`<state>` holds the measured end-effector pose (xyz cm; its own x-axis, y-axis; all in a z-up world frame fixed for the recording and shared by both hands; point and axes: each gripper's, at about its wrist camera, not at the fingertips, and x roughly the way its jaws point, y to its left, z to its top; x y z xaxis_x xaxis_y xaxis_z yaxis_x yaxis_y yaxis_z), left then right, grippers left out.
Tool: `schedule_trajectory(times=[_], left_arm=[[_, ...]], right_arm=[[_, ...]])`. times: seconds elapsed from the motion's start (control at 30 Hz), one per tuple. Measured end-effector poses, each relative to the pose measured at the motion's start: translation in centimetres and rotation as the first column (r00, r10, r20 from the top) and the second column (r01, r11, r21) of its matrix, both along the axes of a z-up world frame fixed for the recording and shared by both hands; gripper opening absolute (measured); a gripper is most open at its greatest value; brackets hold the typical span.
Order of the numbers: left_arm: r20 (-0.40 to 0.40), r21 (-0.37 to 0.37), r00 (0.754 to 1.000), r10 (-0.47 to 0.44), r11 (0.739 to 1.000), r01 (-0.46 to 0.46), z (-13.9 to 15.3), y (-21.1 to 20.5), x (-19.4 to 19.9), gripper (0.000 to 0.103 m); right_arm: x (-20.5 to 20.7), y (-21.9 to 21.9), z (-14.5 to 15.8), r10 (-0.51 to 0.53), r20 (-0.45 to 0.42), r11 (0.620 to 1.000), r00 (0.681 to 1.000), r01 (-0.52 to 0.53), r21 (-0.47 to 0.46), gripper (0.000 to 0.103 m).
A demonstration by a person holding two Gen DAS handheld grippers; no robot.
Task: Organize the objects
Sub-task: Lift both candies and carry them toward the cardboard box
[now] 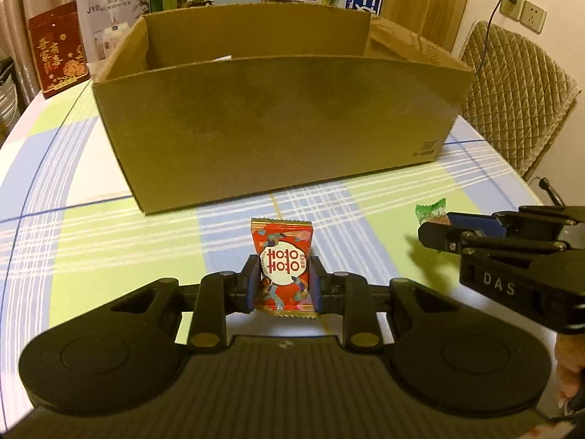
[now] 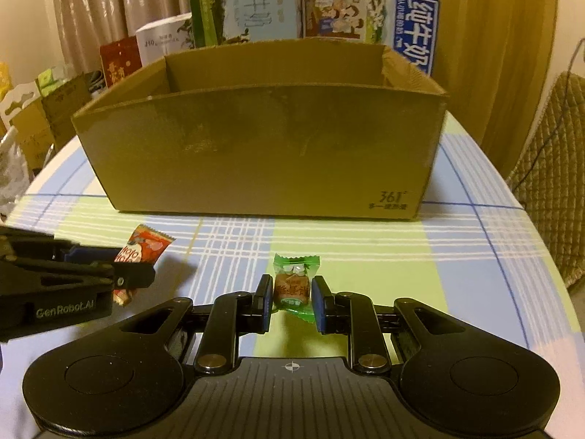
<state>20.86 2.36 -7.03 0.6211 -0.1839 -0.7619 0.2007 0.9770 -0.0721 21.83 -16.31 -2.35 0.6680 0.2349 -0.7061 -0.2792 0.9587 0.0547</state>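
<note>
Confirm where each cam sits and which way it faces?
Left wrist: on the left gripper, facing forward at the brown cardboard box; its fingers clamp a red candy packet; a hand shows at right.
Right wrist: on the right gripper, facing the same box; it holds a green-wrapped candy.
Shared: box, plaid tablecloth, both candies, each other's gripper.

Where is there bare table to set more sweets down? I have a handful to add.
Free: the checked cloth right of the green sweet, and the strip between box and the tongs. Also left of the red sweet. Crowded: behind the box, where cartons stand.
</note>
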Motion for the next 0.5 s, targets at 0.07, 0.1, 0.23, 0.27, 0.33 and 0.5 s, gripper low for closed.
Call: schedule_trajectory(times=[0.07,0.1,0.23,0.27,0.33,0.5], left_arm=[[-0.003,-0.004,1.0,0.019,1.0,-0.019,0.9,-0.2,-1.3,0.023],[-0.004,-0.009,1.0,0.025,1.0,-0.025,1.3,-0.3,-1.8,0.023],[-0.001,-0.038,0.999,0.05,0.998,-0.05,3.1,-0.5,-4.3,0.023],[0.002,-0.042,0.998,0.055,0.998,-0.055,3.6,-0.5,-4.8,0.023],[0.009,-0.045,0.998,0.064,0.997,-0.064,4.6,-0.6,-6.0,0.023],[0.023,-0.054,0.996,0.085,0.995,-0.084,6.7,-0.5,-8.5,0.023]], right_arm=[[-0.8,-0.6,1.0,-0.011,-0.003,1.0,1.0,0.011,0.02,0.019],[-1.1,-0.7,1.5,-0.016,-0.003,0.999,1.0,0.016,0.028,0.019],[-3.0,-1.3,3.8,-0.019,0.005,0.998,1.0,0.019,0.058,0.019],[-3.6,-1.4,4.4,-0.018,0.01,0.998,1.0,0.017,0.063,0.019],[-4.7,-1.6,5.5,-0.012,0.02,0.997,1.0,0.011,0.072,0.019],[-7.0,-2.0,7.7,-0.003,0.041,0.996,0.999,-0.001,0.09,0.019]])
